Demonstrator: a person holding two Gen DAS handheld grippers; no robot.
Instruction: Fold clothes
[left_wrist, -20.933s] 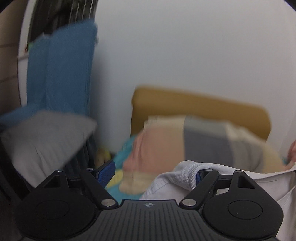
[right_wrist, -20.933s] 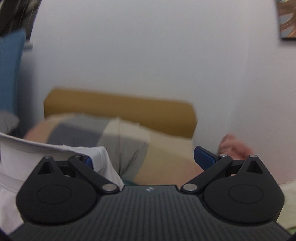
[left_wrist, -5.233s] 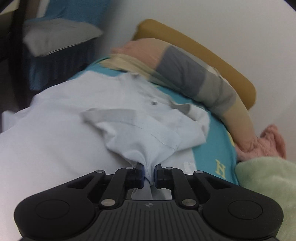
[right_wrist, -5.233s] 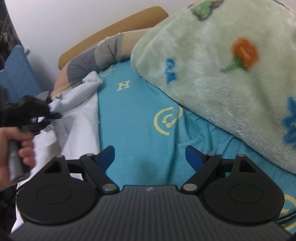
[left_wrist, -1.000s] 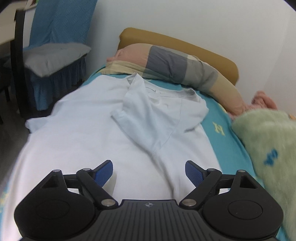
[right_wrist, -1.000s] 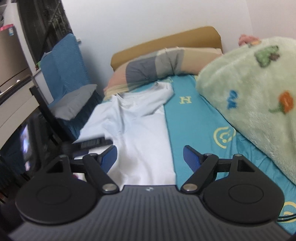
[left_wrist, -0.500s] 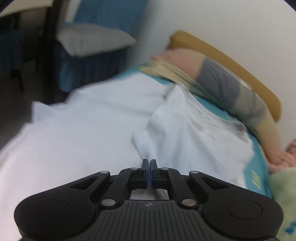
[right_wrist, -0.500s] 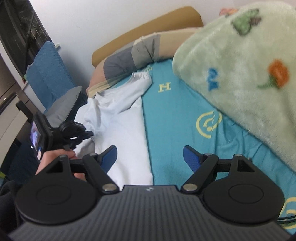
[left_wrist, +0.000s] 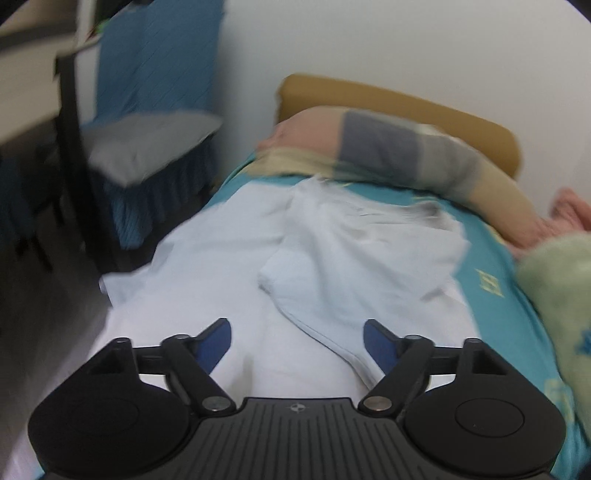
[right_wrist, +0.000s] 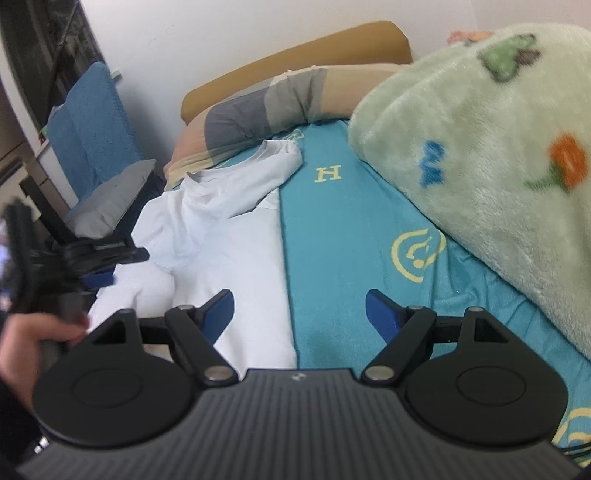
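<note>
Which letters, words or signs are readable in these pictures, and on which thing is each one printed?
"H": yellow letter on the teal bedsheet, beside the white shirt.
Round yellow sign on the same bedsheet: a symbol, no letters.
Yellow mark in the left wrist view: too blurred to read.

Green blanket, striped pillow, blue chair

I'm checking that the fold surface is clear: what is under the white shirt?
The white shirt lies on the teal bedsheet, which shows along its right edge. Anything directly beneath the cloth is covered and cannot be seen.
</note>
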